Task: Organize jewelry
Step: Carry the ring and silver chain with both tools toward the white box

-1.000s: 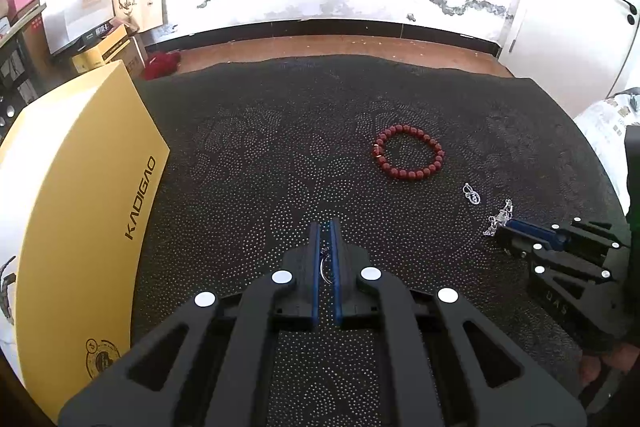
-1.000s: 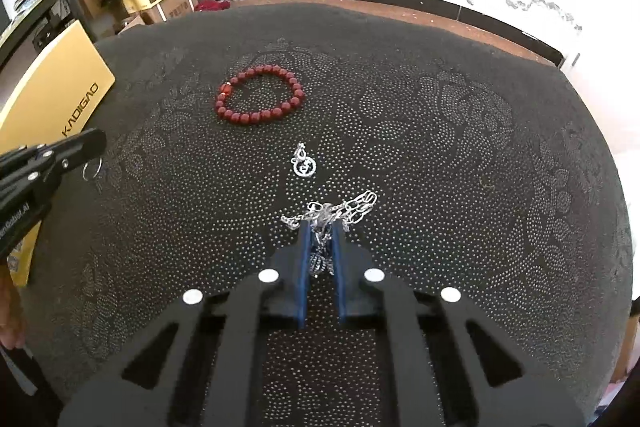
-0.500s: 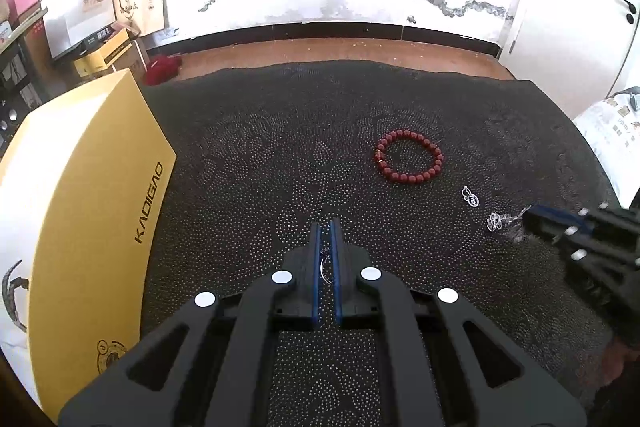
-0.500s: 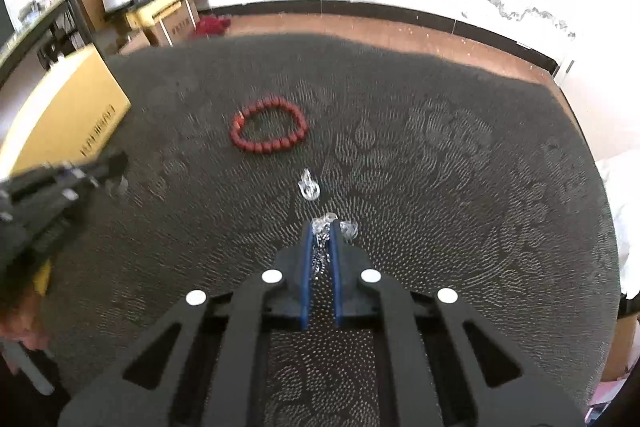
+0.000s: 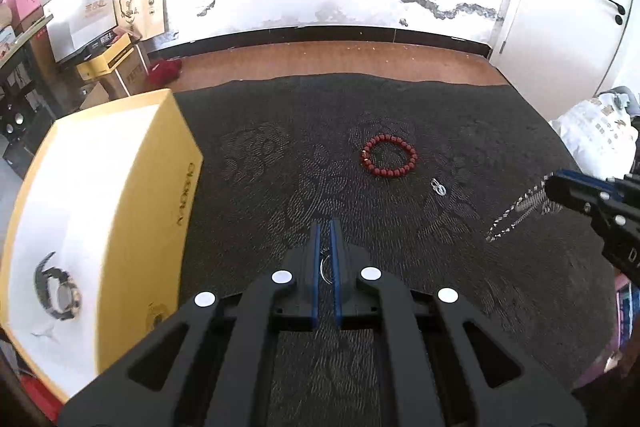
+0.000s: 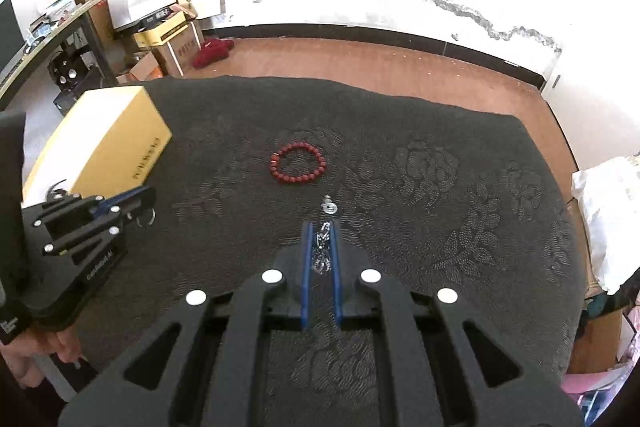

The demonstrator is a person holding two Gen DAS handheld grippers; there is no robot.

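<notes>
The left hand-held gripper [image 5: 325,227] is closed on a small ring [image 5: 325,269], which sits between its blue fingers above the dark bench [image 5: 280,167]. The right hand-held gripper [image 6: 321,227] is closed on a silver chain [image 6: 322,251]. In the left view the chain [image 5: 516,209] hangs down from that gripper [image 5: 554,185], up off the cloth. A red bead bracelet [image 6: 298,163] lies flat near the middle of the bench. A small silver charm [image 6: 329,206] lies just in front of the right gripper's tips, between them and the bracelet. A yellow box [image 5: 104,211] stands at the left edge of the bench, near the left gripper. A watch picture [image 5: 56,293] is on its top. Boxes and bags [image 6: 160,11] are piled on the floor by the far wall.
</notes>
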